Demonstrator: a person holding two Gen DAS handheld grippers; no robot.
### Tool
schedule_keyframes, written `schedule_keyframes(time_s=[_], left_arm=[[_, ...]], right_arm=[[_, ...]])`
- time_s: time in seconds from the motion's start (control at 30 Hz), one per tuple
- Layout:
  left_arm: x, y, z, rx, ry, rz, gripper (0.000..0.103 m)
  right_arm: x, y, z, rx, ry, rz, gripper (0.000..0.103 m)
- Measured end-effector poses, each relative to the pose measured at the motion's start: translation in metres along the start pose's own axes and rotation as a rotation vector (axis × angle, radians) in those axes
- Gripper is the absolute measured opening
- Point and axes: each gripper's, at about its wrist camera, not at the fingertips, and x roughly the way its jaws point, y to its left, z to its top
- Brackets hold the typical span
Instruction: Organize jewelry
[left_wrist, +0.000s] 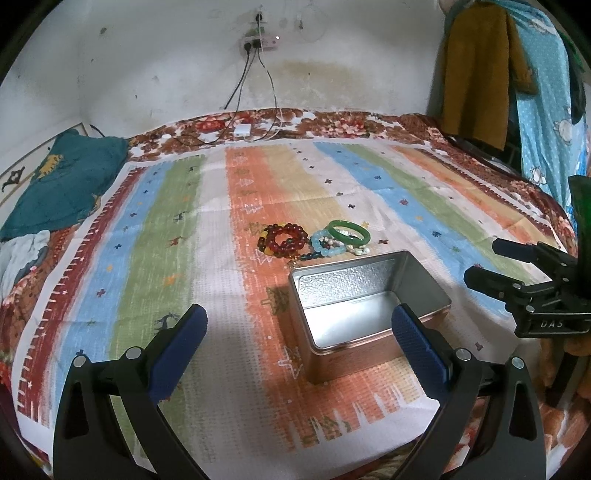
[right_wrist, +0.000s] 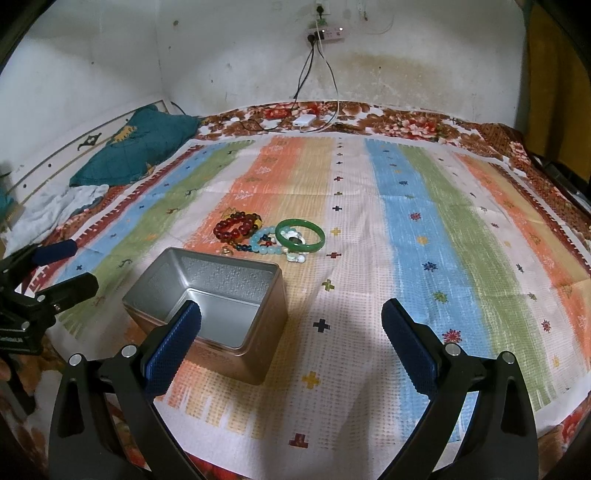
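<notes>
An open silver tin box (left_wrist: 369, 295) (right_wrist: 210, 295) stands empty on the striped cloth. Just behind it lies a pile of jewelry: a dark red bead bracelet (left_wrist: 282, 238) (right_wrist: 236, 226), a pale blue bead bracelet (left_wrist: 327, 244) (right_wrist: 264, 240), a green bangle (left_wrist: 349, 232) (right_wrist: 301, 234) and a white piece under the bangle. My left gripper (left_wrist: 299, 325) is open and empty, in front of the box and left of it. My right gripper (right_wrist: 291, 321) is open and empty, in front of the box and right of it; it also shows in the left wrist view (left_wrist: 480, 264).
The striped cloth (right_wrist: 424, 221) covers a floral bedspread (right_wrist: 406, 125). A teal pillow (left_wrist: 62, 177) and white cloth lie at the left. A white charger (left_wrist: 242, 130) with cables sits by the back wall. Clothes (left_wrist: 476, 74) hang at the right.
</notes>
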Motion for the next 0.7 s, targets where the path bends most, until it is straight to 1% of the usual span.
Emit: schedule_keyframes(time_s=[0.2,0.33,0.7], left_arm=[[0.0026,0.0002,0.0016,0.006,0.002,0.008,0.098],[-0.0024,-0.0027,-0.0029,-0.003,-0.002,0.015,0.098],[0.0008,-0.0018,-0.0021,0.0,0.01,0.014,0.097]], right_arm=[[0.0018,-0.0013,-0.0001,0.008,0.002,-0.008,0.099],[0.0032,-0.0021,0.0013,0.017,0.008,-0.013,0.099],[0.0055,-0.0036,0.0018,0.029,0.02,-0.01,0.099]])
